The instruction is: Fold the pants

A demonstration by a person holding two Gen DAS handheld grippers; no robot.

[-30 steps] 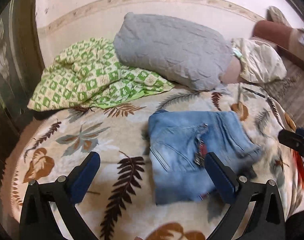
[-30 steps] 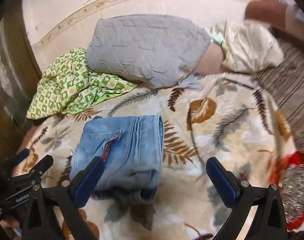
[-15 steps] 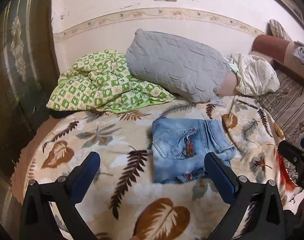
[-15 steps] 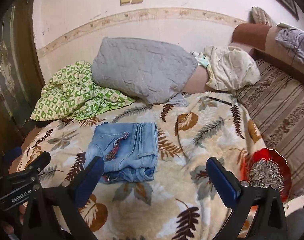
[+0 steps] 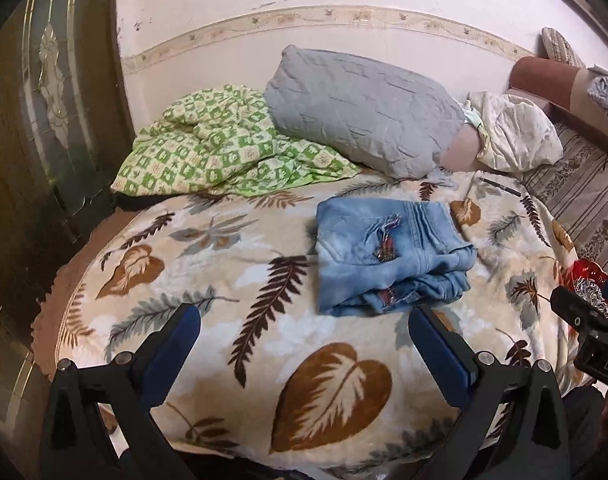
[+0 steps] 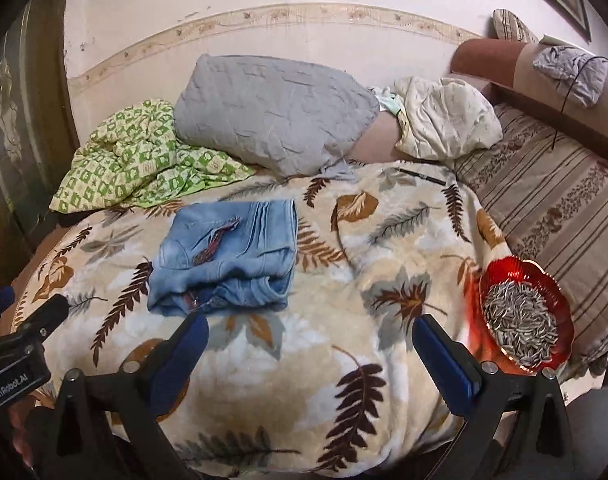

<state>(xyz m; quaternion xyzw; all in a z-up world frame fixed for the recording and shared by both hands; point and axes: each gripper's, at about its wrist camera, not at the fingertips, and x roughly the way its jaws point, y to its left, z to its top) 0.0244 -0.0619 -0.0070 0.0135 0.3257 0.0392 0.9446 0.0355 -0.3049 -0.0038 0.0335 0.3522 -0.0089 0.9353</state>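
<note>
Gaping wide, the blue-padded black left gripper (image 5: 304, 340) has nothing between its jaws; it hangs at the bottom of the left wrist view, clear of the bedding. The matching right gripper (image 6: 310, 344) at the bottom of its own view is equally spread and equally empty.

Just beyond both sits the task's thing: the light blue denim pants (image 5: 388, 256), folded into a thick squarish bundle near the middle of the left view and left of centre in the right view (image 6: 228, 256), resting on the plush cream blanket printed with brown and grey leaves (image 5: 232, 344). The folding looks essentially done.

Risks, as I judge them: the bundle's near edge shows loose uneven layers, so a nudge from a pad could let it slump open. The soft blanket may ripple and tip the stack if pressed. At the right edge of the right view, a red scalloped glass bowl of striped sunflower seeds (image 6: 524, 316) sits close beside the right gripper's outer finger; a careless sideways swing could knock it and scatter seeds. Farther back, the grey quilted pillow (image 5: 364, 112) and green checked cloth (image 5: 216, 148) lie well apart, posing little trouble.
</note>
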